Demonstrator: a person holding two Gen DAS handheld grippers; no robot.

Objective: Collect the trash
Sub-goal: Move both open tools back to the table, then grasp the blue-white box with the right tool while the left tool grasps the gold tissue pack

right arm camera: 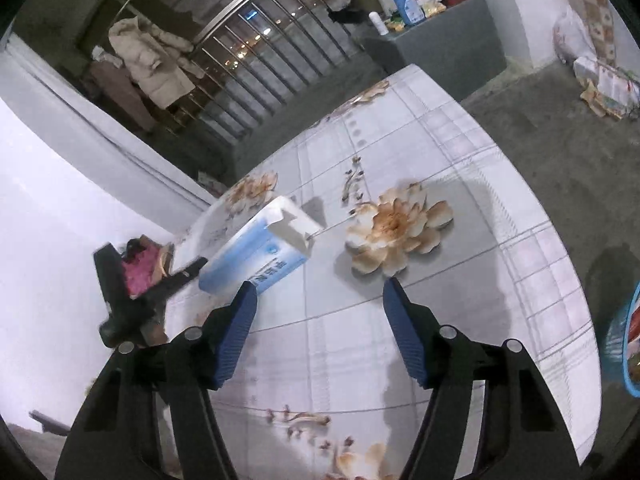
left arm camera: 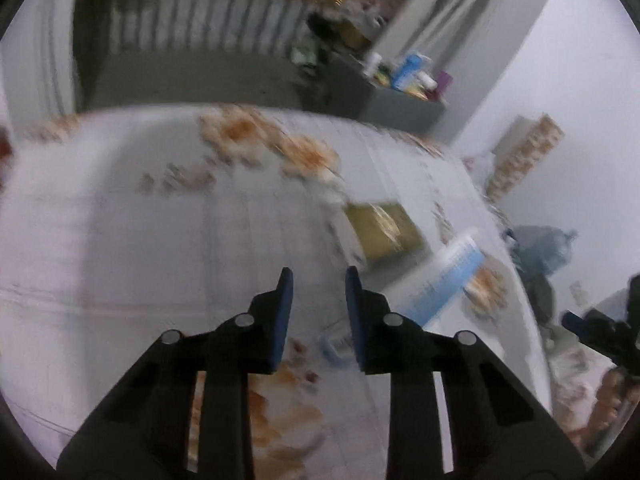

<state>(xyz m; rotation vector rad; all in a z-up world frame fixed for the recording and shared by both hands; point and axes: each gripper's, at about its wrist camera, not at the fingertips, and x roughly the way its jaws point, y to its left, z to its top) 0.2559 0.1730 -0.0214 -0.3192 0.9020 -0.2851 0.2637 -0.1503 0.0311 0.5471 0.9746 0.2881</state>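
Though blurred by motion in the left view, two pieces of trash on table [left arm camera: 120, 220]: olive box [left arm camera: 382, 230], blue-white carton [left arm camera: 444, 280] just right of it. Left gripper [left arm camera: 319, 274] spread, empty. Right gripper [right arm camera: 320, 288] spread wide, empty, carton [right arm camera: 262, 252] near its left finger. Blue basket [right arm camera: 624, 340] cut off at right edge.

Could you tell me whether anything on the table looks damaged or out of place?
Yes: the blue and white carton lies on its side on the table with its top end torn open. Neither gripper holds it.
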